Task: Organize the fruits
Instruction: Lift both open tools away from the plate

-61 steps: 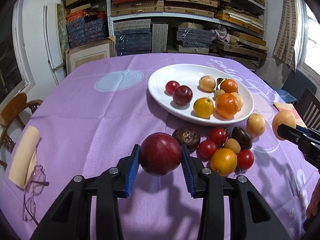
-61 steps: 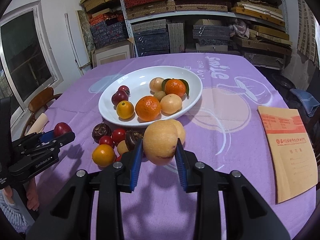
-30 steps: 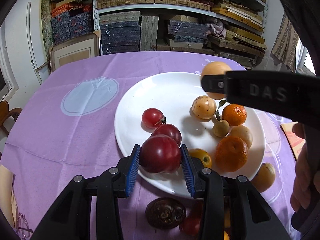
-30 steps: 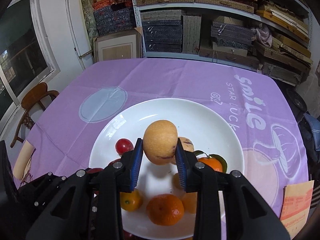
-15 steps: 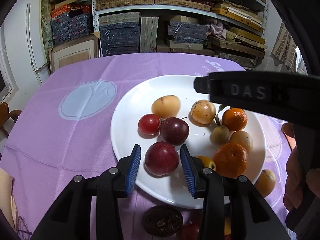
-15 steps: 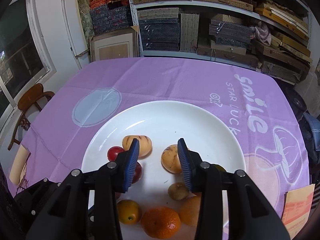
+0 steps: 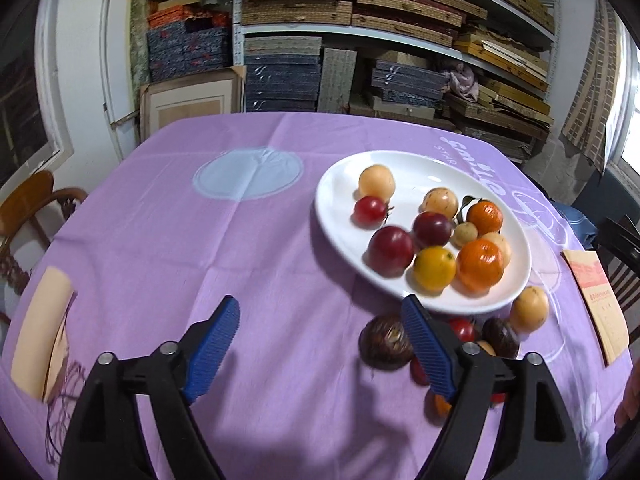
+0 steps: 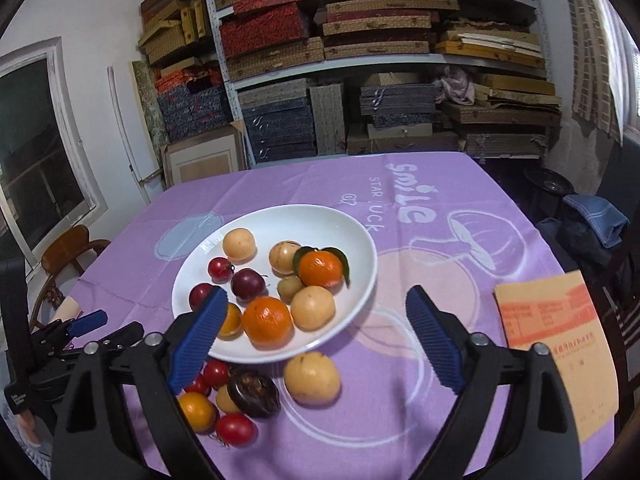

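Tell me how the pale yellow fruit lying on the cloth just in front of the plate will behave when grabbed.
The pale yellow fruit looks round and smooth, so it will probably roll if nudged. Its skin seems firm, likely surviving a gentle squeeze. The white plate close behind might stop a roll that way.

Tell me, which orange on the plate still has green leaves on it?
The smaller orange at the far right side of the white plate has two dark green leaves. The bigger orange near the front rim has none.
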Action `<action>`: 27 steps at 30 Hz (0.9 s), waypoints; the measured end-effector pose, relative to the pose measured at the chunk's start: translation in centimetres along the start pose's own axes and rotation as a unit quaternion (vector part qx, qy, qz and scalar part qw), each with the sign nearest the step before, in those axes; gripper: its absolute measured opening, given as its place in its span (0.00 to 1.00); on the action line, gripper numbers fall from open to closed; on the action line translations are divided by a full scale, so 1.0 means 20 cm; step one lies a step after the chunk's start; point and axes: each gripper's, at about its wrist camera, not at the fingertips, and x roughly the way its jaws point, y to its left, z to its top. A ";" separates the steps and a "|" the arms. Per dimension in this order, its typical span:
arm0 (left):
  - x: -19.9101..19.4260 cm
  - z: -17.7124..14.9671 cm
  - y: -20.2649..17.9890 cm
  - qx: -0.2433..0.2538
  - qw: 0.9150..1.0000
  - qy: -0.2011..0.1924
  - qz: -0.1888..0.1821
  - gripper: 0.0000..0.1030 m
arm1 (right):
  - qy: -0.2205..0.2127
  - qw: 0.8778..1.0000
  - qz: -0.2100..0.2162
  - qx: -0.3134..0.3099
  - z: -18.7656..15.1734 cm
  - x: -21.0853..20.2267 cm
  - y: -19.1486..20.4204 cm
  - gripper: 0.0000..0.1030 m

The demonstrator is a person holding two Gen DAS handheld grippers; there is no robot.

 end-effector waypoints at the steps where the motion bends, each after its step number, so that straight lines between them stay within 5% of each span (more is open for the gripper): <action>1: 0.00 -0.03 0.01 -0.005 1.000 0.003 0.001 0.84 | -0.007 1.000 -0.004 0.010 -0.05 -0.03 -0.03 0.92; 6: 0.01 -0.11 0.02 -0.017 1.000 0.013 0.006 0.84 | -0.016 0.999 -0.020 0.033 -0.22 -0.09 -0.12 0.95; 19: 0.10 -0.10 -0.16 0.045 0.999 0.004 0.026 0.86 | -0.009 0.998 -0.014 0.056 -0.20 -0.05 -0.16 0.96; 27: 0.20 -0.08 -0.18 0.043 0.999 0.026 0.020 0.86 | 0.004 0.999 -0.014 0.051 -0.21 -0.02 -0.15 0.96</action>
